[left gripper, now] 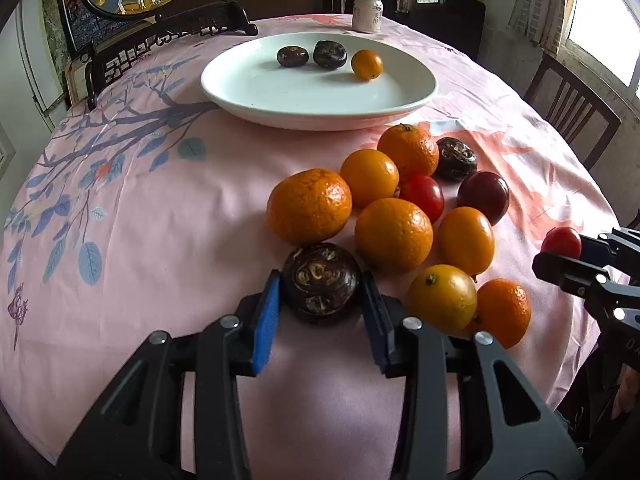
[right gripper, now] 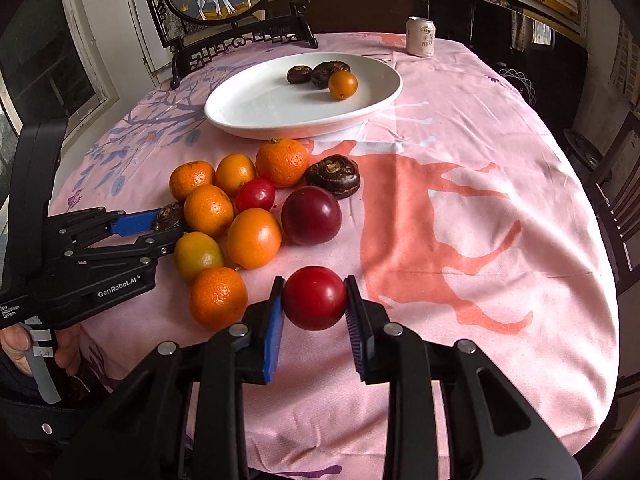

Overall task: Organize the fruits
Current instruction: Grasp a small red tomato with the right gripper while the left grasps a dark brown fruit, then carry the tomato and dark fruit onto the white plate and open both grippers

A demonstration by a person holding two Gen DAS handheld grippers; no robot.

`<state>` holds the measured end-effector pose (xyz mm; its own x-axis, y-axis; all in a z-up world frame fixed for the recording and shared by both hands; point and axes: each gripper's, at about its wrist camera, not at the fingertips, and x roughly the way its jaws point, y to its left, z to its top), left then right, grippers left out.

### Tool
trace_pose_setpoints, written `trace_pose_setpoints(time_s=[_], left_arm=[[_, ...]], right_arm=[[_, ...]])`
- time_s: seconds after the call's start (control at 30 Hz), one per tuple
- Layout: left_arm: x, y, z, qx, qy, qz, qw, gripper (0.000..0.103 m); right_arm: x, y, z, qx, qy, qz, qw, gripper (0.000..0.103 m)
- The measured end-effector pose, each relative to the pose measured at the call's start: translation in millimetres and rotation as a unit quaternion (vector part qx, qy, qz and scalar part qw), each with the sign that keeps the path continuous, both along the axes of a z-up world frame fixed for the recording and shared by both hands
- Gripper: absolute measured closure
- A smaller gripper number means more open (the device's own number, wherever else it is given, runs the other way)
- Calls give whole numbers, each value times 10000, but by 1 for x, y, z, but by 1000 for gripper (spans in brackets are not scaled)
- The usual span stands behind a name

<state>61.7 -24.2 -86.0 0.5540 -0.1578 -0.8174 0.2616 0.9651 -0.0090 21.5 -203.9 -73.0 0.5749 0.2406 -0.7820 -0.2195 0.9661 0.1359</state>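
My left gripper is shut on a dark brown water chestnut at the near edge of a fruit pile; it also shows in the right wrist view. My right gripper is shut on a red cherry tomato, just right of the pile; it also shows in the left wrist view. The pile holds several oranges, a second tomato, a dark red plum and another chestnut. A white plate beyond it carries two chestnuts and a small orange.
A pink patterned tablecloth covers the round table. A white can stands at the far edge. A framed deer screen on a dark carved stand sits at the back left. Wooden chairs stand to the right.
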Motion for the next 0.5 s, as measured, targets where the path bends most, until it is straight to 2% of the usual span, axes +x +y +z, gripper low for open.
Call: trace_pose_setpoints(time_s=[0.1,0.5], left_arm=[[-4,7,4,-173,16,38,9998,64],[-14,29,36,-461,-271,210,9983,64]], right_arm=[[-1,0,5,31,-61,-13,10000,74],[7,16,17,49,-163,154,9997,74]])
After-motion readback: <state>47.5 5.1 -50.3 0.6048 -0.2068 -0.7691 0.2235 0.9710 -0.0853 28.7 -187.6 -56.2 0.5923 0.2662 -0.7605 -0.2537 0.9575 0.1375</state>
